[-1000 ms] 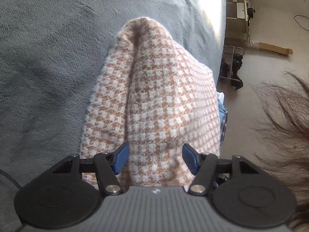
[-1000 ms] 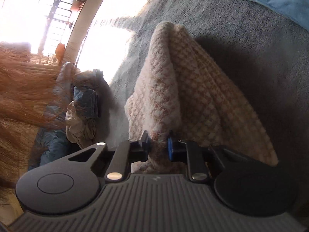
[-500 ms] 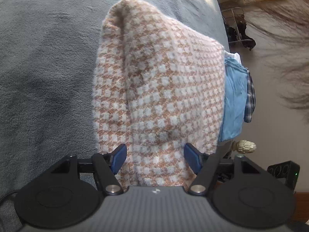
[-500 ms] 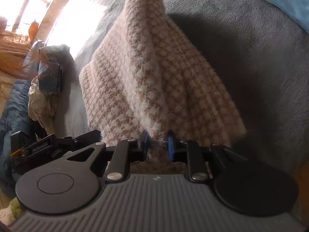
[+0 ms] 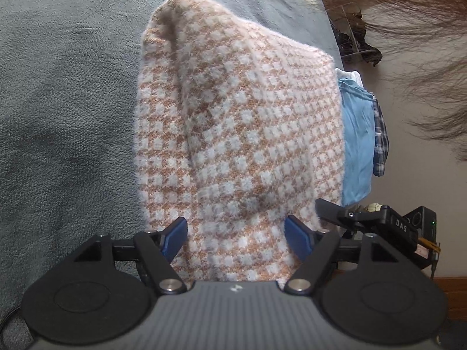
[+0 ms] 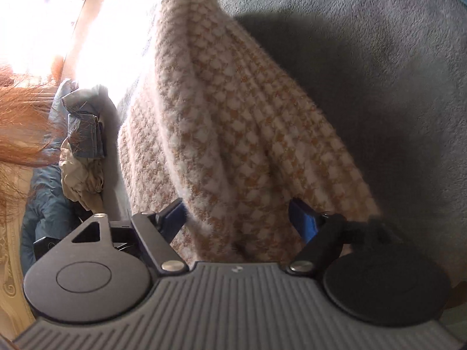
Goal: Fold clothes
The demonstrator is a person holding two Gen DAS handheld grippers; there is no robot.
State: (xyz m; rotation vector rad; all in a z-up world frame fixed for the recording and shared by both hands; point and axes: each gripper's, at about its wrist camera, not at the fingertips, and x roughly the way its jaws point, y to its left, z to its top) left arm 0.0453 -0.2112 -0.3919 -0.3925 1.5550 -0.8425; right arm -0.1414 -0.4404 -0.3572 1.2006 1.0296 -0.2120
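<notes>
Releasing now: left hand-held gripper (image 5: 236, 237) has just been opening, jaws spread either side of the checked knit sweater (image 5: 239, 134), no pinch visible. Right hand-held gripper (image 6: 239, 217) has just sprung from a tight pinch to wide, knit loose between. Sweater rests bunched on grey blanket (image 5: 64, 102). Looks set down; next fold needs a regrasp.

Sweater (image 5: 239, 134) tan-and-white check; blanket (image 5: 67, 110) grey; folded shirt (image 5: 357, 145) light blue.
</notes>
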